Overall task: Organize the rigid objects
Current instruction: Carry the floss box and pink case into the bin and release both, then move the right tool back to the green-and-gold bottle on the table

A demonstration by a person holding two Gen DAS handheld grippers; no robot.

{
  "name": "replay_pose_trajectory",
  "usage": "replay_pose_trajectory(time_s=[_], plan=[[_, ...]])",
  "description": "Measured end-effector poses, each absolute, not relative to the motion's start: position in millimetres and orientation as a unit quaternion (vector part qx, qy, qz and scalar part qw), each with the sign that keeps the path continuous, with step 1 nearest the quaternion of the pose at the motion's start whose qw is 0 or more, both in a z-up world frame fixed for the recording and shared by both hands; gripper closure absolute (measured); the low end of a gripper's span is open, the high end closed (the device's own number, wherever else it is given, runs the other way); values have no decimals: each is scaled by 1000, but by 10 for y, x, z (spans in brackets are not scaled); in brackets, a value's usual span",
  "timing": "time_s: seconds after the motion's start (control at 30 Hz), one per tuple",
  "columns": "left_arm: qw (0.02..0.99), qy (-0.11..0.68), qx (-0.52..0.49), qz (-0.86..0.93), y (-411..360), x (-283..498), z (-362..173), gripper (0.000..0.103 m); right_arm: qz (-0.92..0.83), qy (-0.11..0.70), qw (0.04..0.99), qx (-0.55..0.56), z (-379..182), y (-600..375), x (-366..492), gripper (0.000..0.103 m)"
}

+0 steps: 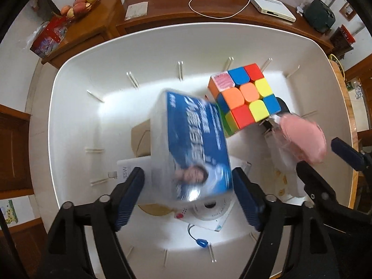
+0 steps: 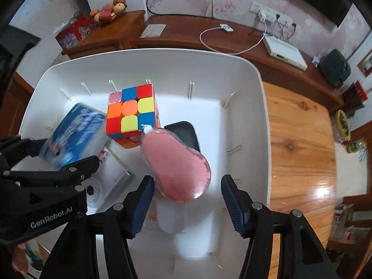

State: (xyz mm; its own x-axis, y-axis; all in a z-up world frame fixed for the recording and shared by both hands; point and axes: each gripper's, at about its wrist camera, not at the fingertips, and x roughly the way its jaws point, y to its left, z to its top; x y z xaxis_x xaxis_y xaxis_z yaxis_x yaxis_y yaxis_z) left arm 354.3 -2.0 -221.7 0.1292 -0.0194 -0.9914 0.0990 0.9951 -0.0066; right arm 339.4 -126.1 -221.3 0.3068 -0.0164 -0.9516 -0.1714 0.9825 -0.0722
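Both my grippers, left (image 1: 186, 197) and right (image 2: 186, 204), stand released; falling blue box (image 1: 193, 144) could knock cube (image 1: 244, 97) sideways.

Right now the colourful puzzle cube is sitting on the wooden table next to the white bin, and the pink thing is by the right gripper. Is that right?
Not quite. The puzzle cube is inside the white bin, not on the wooden table beside it; the right wrist view shows this. The rest holds: the pink packaged item is by the right gripper.
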Motion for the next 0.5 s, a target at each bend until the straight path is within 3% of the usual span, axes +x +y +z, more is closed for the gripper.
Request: replay_pose_trajectory(time_s=[0.13, 0.5], plan=[[748, 661, 18, -49, -45, 3459, -2171, 19, 51, 581, 808, -80, -2130, -1340, 3278, 34], [774, 626, -28, -90, -110, 3011, -1750, 18, 68, 536, 836, -90, -1661, -1459, 2723, 34]])
